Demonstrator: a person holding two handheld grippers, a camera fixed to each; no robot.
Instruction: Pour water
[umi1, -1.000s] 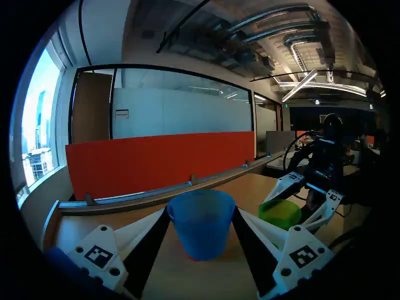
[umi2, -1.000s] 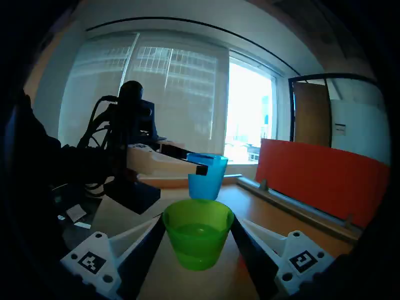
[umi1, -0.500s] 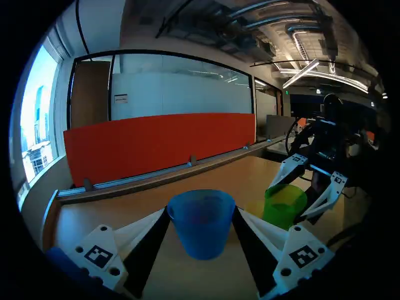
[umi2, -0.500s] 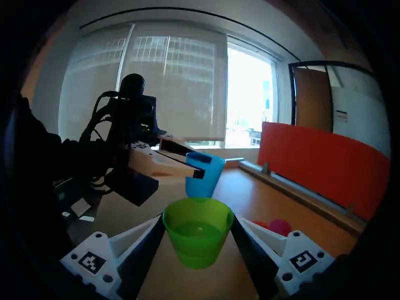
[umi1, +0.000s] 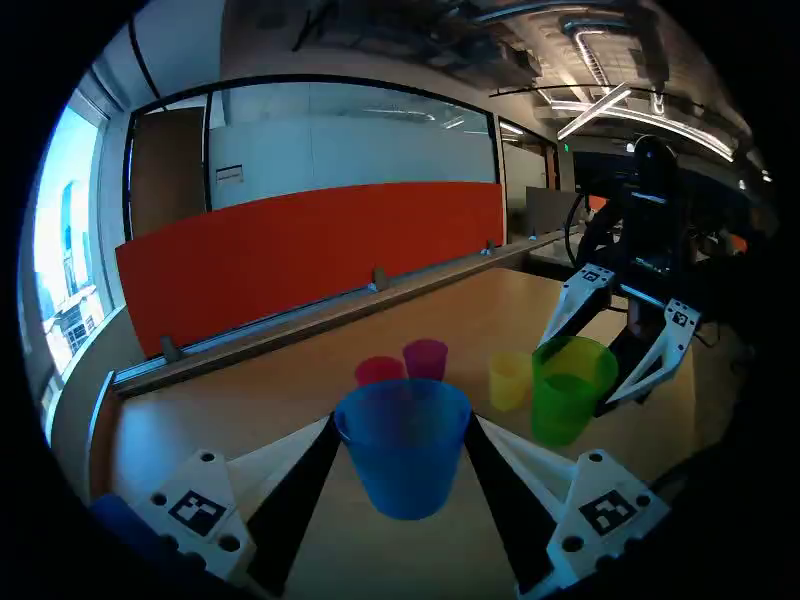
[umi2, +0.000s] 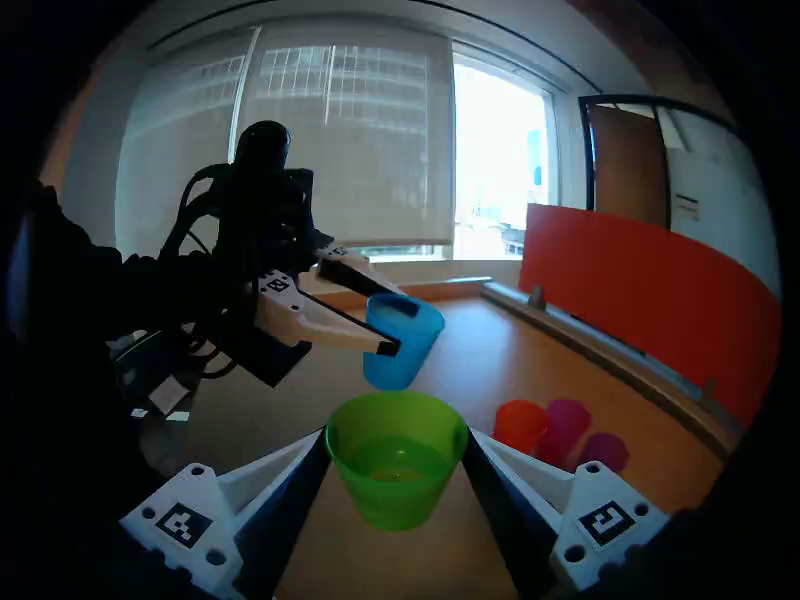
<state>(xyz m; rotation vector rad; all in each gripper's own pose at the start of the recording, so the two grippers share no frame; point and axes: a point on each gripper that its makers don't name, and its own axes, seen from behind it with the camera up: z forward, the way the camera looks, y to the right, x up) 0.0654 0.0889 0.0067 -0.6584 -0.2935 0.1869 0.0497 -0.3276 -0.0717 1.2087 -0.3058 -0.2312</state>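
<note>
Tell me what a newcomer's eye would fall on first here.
First, the two held cups: a blue cup between the fingers of the left gripper and a green cup, with water in it, between the fingers of the right gripper. Next, the small coloured cups standing on the wooden table, and the orange partition along its far edge.

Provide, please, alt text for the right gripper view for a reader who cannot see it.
The right gripper holds a green cup, partly filled with liquid, above a wooden table. Beyond it, the left gripper holds a blue cup, slightly tilted, in the air. An orange cup, a magenta cup and a purple cup stand on the table at the right.
</note>
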